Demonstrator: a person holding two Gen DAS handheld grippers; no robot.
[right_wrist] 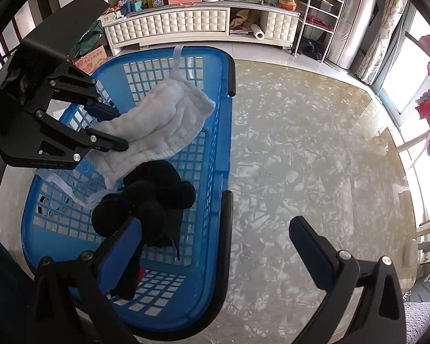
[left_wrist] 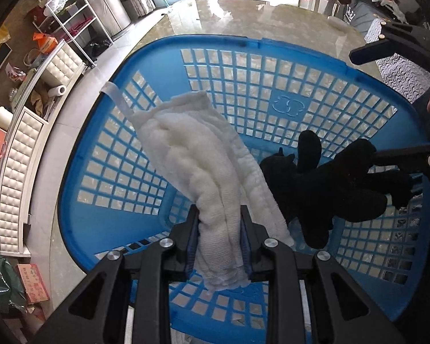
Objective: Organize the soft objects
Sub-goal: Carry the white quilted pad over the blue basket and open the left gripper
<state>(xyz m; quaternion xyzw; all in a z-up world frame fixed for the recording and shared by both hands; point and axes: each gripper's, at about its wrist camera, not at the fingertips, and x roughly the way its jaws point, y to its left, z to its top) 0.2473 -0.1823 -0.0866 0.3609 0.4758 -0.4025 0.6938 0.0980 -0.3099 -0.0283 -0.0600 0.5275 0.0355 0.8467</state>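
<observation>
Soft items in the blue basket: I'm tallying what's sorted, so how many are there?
2. A white quilted cloth hangs over the basket, clamped in the left gripper. A black plush toy lies beside it. Nothing else shows through the mesh.

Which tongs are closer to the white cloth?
Left. The left tongs are clamped right on the white cloth, holding it over the blue basket. The right tongs are open, off to the side by the black plush toy, not touching the cloth.
</observation>
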